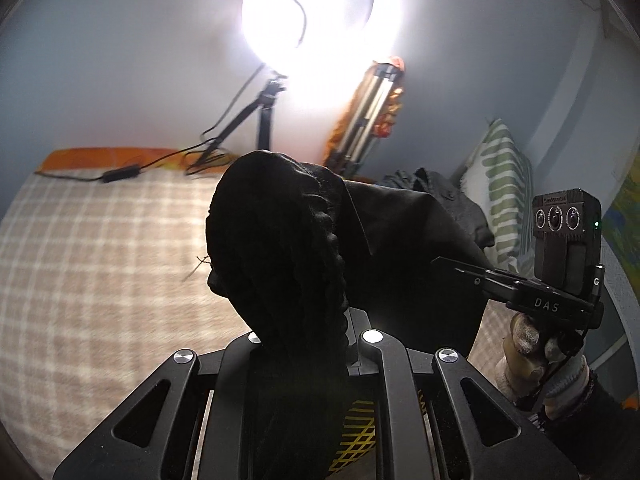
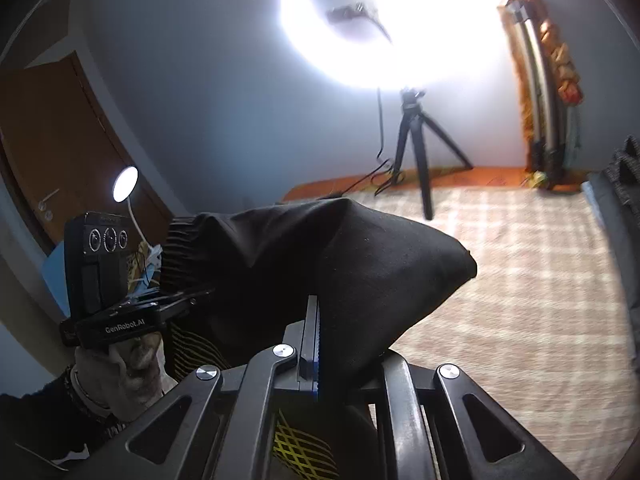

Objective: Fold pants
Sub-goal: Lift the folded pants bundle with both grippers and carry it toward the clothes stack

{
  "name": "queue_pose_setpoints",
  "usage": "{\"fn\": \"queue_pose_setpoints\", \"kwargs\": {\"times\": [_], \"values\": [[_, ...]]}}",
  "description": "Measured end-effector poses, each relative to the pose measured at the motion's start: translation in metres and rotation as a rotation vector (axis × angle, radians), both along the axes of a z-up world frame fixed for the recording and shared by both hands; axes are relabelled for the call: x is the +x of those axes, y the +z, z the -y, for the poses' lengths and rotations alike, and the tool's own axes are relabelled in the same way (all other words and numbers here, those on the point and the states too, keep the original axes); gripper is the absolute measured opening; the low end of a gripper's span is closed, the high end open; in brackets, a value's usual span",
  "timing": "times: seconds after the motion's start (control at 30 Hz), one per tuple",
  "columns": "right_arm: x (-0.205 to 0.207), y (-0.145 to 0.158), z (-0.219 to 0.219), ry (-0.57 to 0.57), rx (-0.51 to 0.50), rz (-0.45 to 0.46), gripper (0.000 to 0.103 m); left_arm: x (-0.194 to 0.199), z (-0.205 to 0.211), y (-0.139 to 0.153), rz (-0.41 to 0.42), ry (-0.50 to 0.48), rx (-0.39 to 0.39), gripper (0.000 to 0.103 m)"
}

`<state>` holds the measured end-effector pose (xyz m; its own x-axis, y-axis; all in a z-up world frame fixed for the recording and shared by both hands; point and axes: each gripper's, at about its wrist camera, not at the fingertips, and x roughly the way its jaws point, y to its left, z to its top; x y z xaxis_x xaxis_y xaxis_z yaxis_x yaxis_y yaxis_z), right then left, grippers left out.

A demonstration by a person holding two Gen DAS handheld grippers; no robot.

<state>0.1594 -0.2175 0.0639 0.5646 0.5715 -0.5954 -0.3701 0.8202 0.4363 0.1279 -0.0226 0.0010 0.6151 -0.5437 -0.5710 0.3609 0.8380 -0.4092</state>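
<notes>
Black pants (image 1: 280, 240) with a ribbed elastic waistband hang lifted above the checked bed (image 1: 100, 260). My left gripper (image 1: 304, 332) is shut on the waistband, which bunches up over its fingers and hides them. My right gripper (image 2: 316, 320) is shut on another part of the pants (image 2: 360, 264); one finger (image 2: 310, 332) with a blue pad shows against the cloth. Each gripper appears in the other's view: the right gripper (image 1: 460, 268) at the right, the left gripper (image 2: 192, 296) at the left. A yellow grid print (image 2: 304, 448) shows on the cloth below.
A bright ring light on a black tripod (image 2: 420, 140) stands at the far side of the bed, its cable (image 1: 120, 174) trailing over the cover. A folded stand (image 2: 540, 92) leans on the wall. A striped pillow (image 1: 500, 192) and dark clothes (image 1: 440, 188) lie at the right. A wooden door (image 2: 52, 140) is at the left.
</notes>
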Motion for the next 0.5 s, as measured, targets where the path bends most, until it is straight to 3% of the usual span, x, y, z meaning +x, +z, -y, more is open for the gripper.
{"fn": "queue_pose_setpoints", "kwargs": {"times": [0.5], "values": [[-0.001, 0.066, 0.111, -0.095, -0.126, 0.1, 0.004, 0.038, 0.106, 0.051, 0.109, -0.121, -0.024, 0.013]]}}
